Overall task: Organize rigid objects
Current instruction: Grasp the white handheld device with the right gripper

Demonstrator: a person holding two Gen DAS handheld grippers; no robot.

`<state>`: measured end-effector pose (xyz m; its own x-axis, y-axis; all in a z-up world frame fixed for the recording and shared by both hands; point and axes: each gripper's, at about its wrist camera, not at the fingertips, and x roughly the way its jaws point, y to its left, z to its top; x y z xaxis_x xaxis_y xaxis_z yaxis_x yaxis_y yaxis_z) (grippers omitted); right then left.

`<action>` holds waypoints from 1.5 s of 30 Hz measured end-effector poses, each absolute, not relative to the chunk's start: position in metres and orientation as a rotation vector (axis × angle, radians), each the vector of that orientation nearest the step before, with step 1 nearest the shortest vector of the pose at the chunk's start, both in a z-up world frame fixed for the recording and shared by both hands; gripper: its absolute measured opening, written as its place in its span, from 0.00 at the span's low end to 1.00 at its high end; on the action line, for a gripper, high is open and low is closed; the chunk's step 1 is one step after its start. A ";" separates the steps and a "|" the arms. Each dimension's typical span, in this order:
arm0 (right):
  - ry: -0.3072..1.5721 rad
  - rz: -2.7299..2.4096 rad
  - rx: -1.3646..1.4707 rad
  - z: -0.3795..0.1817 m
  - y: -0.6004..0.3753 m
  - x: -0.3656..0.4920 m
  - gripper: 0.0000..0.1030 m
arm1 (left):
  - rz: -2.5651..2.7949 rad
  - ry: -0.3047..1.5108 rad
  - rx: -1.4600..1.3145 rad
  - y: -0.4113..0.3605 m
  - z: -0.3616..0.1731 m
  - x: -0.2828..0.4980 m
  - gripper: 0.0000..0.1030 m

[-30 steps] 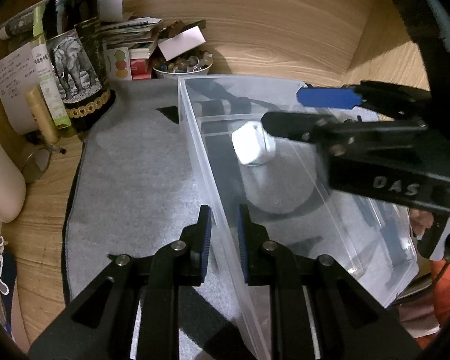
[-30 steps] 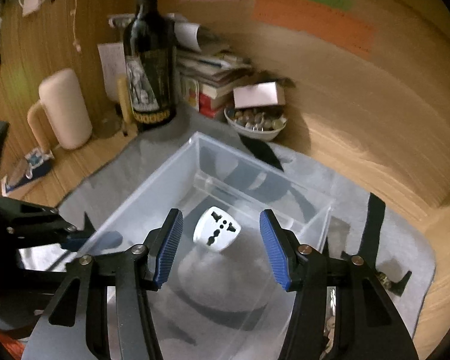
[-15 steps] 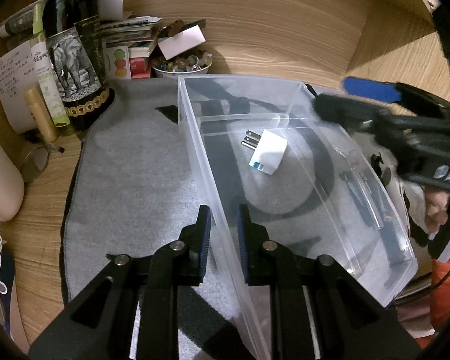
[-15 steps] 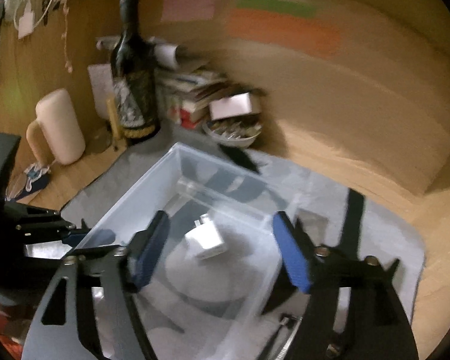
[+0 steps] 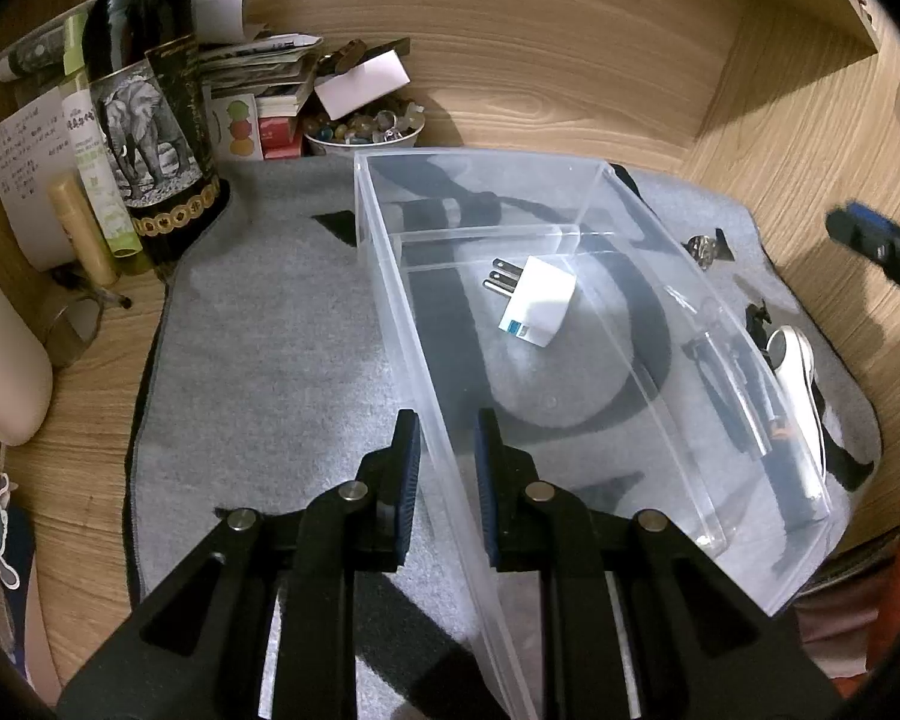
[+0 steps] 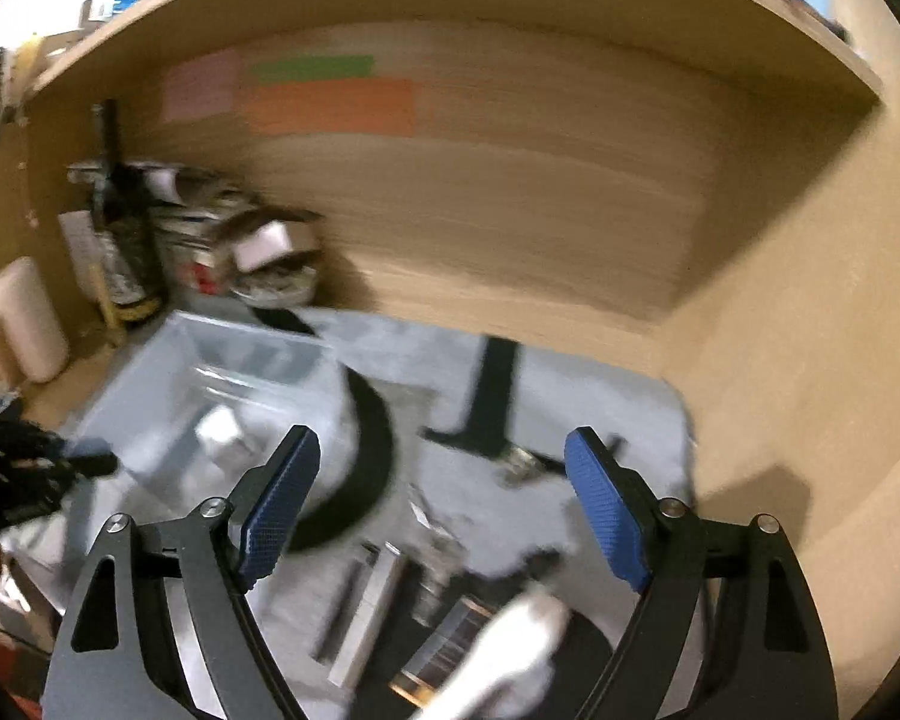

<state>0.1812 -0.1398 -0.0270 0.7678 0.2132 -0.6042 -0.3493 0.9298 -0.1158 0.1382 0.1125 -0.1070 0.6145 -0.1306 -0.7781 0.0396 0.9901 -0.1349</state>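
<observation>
At the far left of the desk (image 5: 78, 450) a dark bottle (image 5: 144, 102) stands on the grey mat (image 5: 270, 348). The left gripper (image 5: 447, 450) has its fingers clamped on the near left wall of the clear bin (image 5: 594, 192). Inside the bin, toward its far end, the white plug adapter (image 5: 537, 303) lies on its side, prongs pointing left. The right gripper (image 6: 444, 504), over the mat to the bin's right, holds nothing; its fingers are spreading apart.

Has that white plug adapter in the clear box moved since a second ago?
Yes. The white plug adapter, held above the clear box before, now lies on its floor, nearer the inner divider, prongs toward the far wall.
</observation>
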 end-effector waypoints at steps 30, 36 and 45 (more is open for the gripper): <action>0.933 0.229 -0.043 -0.123 -0.221 0.186 0.50 | -0.095 0.903 -0.103 0.112 -0.108 0.138 0.16; 0.942 0.232 -0.016 -0.131 -0.222 0.193 0.44 | -0.094 0.904 -0.101 0.112 -0.108 0.138 0.16; 0.876 0.207 -0.001 -0.118 -0.227 0.192 0.36 | -0.088 0.906 -0.101 0.111 -0.107 0.139 0.16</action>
